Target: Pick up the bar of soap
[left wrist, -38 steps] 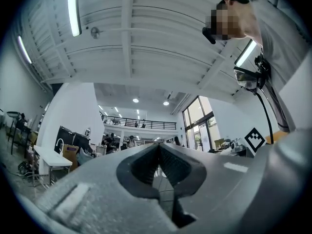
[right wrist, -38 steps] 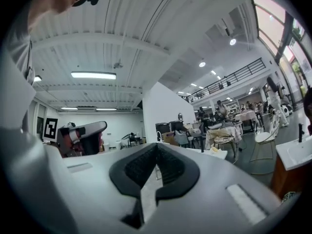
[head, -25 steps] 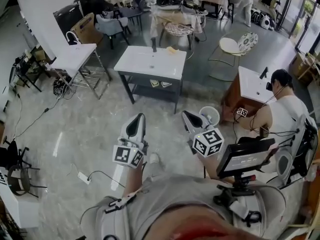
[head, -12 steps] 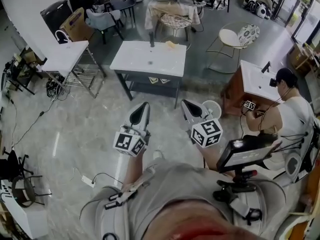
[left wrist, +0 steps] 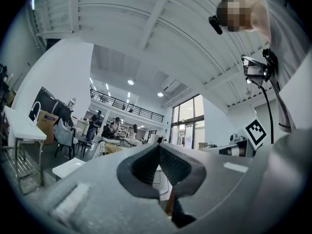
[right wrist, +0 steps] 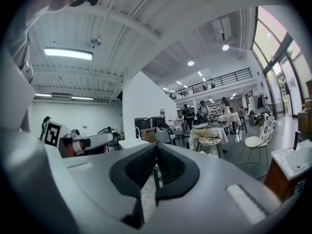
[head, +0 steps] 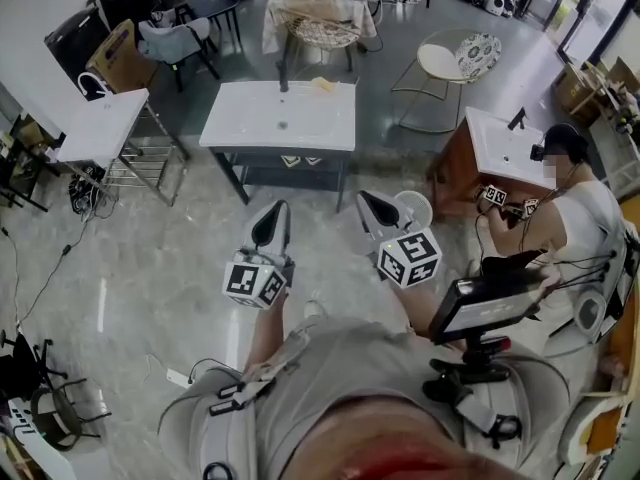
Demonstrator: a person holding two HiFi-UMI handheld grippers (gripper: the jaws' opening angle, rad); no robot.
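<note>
White-topped and dark-legged, the table [head: 335,133] stands on the glossy grey floor [head: 150,258] and has a shallow basin [head: 283,118] sunk in its top. Only a small dark drain shows in the basin. The soap [head: 322,84], a small yellowish bar, lies outside the basin on the table's far edge. It is just right of the dark tap [head: 284,76] that stands upright there. Two small pale things [head: 300,161] lie on the shelf under the table top; what they are cannot be told.

The person holds both arms out from the chest towards the table, forearms side by side. Each gripper is about level, with its marker cube nearest the body and its tips aimed at the table.

The left gripper [head: 272,218] hangs over the floor, short of the middle of the table's near edge. In its own view the left gripper [left wrist: 158,147] has its ribbed pads meeting at the tip, and nothing is caught between them. The right gripper [head: 372,208] hangs short of the table's near right corner, beside the left one and apart from it. Its own view shows the right gripper [right wrist: 156,147] with jaws pressed together in the same way and empty.

Both grippers are well apart from the soap, with the whole table top between them and it. Neither touches the table.
</note>
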